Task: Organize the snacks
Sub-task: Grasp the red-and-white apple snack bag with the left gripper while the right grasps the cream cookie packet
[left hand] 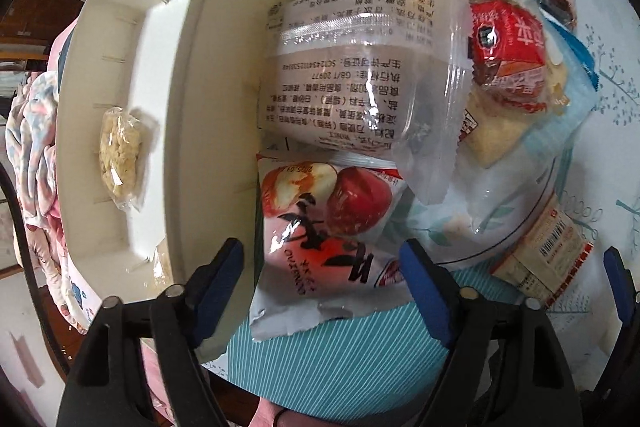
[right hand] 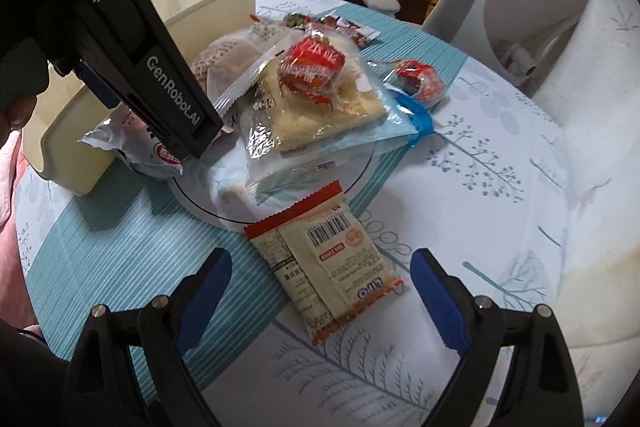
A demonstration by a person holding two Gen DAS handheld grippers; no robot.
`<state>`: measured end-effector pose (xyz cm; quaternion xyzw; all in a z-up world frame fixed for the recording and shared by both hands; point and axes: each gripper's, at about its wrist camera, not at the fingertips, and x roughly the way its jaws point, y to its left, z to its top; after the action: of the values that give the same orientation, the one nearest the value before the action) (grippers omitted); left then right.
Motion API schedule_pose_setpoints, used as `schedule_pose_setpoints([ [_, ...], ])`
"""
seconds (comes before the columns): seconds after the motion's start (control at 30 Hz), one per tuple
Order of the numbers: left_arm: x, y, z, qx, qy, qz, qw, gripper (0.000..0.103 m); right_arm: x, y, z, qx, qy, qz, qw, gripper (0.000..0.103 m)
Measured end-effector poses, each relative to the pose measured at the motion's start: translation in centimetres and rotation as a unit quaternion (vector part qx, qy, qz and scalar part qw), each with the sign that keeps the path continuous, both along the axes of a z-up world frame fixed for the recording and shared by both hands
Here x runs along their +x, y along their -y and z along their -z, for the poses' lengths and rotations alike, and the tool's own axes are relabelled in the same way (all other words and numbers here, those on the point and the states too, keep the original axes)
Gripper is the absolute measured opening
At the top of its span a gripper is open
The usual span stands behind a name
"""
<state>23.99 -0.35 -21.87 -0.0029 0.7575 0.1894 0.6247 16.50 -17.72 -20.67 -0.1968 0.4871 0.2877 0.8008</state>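
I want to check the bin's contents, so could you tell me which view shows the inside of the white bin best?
The left wrist view: it looks into the white bin, with one wrapped snack inside. The right wrist view shows only its outer wall and rim.

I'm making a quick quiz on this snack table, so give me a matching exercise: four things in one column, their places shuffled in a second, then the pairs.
Things:
1. crumbly cake in a clear wrapper
2. pink date packet
3. beige packet with a barcode
4. red-wrapped cube

Places:
A. between the open left gripper fingers
B. inside the white bin
C. on top of the snack pile
D. flat on the tablecloth, before the open right gripper

Pairs: 1-B, 2-A, 3-D, 4-C
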Motion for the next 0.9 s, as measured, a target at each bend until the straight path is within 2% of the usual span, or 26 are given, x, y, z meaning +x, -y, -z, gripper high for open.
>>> schedule_pose_setpoints([
  [0.07,0.2,0.1,0.2,0.003,-0.006,-0.001,1.0000,0.073,0.2,-0.3,0.4,0.002,-0.004,-0.007,1.000,0.091],
  [0.13,0.4,0.0,0.6,0.001,-0.012,-0.004,0.9999,0.064,0.4,-0.6,0.9,-0.003,-0.009,-0.009,1.000,0.091],
  [0.3,0.6,-0.4,0.7,-0.002,-0.010,-0.005,0.9999,0.061,0.5,-0.9,1.8,-0.017,-0.017,-0.019,1.000,0.087],
  [0.47,0.7,-0.1,0.7,-0.003,-0.011,-0.006,0.9999,0.057,0.6,-0.9,2.4,-0.024,-0.022,-0.016,0.999,0.074],
  [0.63,0.5,-0.5,1.1,-0.011,-0.010,-0.010,0.9998,0.053,0.6,-0.9,2.5,-0.030,-0.028,-0.020,0.999,0.067],
  [0.73,0.0,-0.9,1.3,-0.019,-0.009,-0.019,0.9996,0.053,0.6,-0.9,2.5,-0.034,-0.030,-0.017,0.999,0.061],
  [0.9,-0.8,-1.1,0.9,-0.029,-0.010,-0.027,0.9992,0.053,0.7,-0.7,2.3,-0.032,-0.048,-0.006,0.998,0.055],
])
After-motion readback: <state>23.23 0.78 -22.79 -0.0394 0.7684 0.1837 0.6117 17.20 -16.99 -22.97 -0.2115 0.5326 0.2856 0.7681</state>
